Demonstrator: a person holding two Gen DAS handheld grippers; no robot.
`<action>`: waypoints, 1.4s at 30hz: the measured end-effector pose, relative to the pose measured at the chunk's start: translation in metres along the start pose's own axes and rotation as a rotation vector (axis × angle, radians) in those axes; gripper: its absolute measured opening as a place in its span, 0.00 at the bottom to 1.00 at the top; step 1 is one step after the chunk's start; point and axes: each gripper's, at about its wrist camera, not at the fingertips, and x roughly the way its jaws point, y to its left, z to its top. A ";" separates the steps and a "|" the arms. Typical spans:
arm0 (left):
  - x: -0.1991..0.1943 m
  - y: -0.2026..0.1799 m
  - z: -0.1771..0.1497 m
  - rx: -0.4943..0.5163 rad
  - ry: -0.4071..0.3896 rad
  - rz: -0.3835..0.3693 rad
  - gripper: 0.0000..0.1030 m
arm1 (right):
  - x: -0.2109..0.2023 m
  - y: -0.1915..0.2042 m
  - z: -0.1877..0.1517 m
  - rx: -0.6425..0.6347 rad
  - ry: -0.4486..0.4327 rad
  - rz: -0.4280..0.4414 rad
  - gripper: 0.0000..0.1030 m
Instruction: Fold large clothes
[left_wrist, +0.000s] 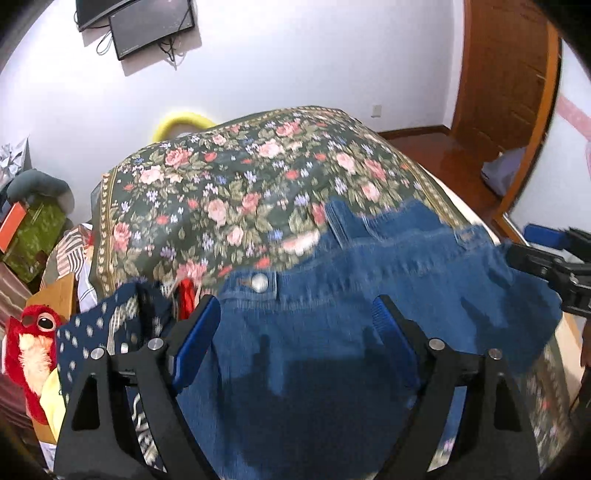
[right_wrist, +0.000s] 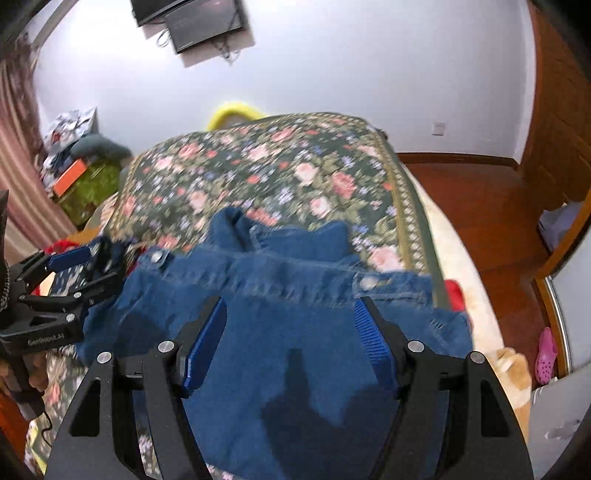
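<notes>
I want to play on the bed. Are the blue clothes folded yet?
Not yet. The denim garment is spread on the flowered bedspread, collar end rumpled, no neat fold visible. Both tongs, left and right, hover open over it, gripping nothing. The folding looks mostly still to do.

Bare floral bedspread beyond jacket

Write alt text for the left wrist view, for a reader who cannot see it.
A blue denim garment lies on a floral bedspread, with the open left gripper over it. The right gripper enters at the right edge by the denim. A red plush toy sits at the left.
</notes>
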 end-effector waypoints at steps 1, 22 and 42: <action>-0.004 -0.002 -0.008 0.004 0.005 -0.001 0.82 | 0.000 0.006 -0.007 -0.009 0.007 0.012 0.66; 0.027 -0.032 -0.102 -0.051 0.049 -0.011 0.88 | 0.038 -0.027 -0.081 0.028 0.202 -0.034 0.66; -0.018 0.064 -0.149 -0.438 -0.010 0.118 0.91 | -0.018 -0.070 -0.113 0.124 0.134 -0.098 0.67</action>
